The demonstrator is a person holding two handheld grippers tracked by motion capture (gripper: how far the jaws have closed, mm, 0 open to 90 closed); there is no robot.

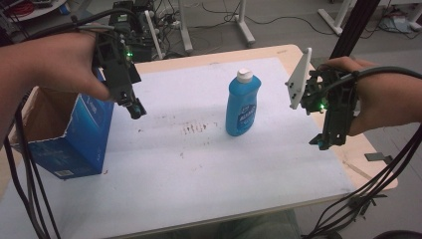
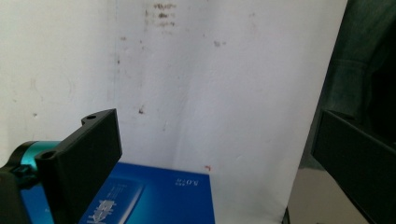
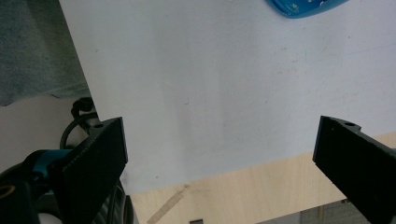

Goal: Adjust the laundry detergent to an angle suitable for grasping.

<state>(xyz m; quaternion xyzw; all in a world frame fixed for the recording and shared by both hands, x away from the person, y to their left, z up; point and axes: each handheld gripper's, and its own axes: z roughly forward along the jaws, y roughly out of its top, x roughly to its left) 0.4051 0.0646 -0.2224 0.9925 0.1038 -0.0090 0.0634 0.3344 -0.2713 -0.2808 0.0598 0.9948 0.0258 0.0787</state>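
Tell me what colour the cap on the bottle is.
White; the cap tops the blue bottle, best seen in the high view.

Left forearm: enters from the left edge of the high view, hand (image 1: pixel 64 67) wrapped around the gripper body. Left gripper (image 1: pixel 136 110): angled down and rightward, jaws spread wide in its own view (image 2: pixel 215 154), nothing between them. Right hand (image 1: pixel 370 97): enters from the right, wrist roughly level. Right gripper (image 1: pixel 318 143): pointing downward, jaws apparently wide apart (image 3: pixel 219 154), empty; grey plate (image 1: pixel 300 79) upright on top
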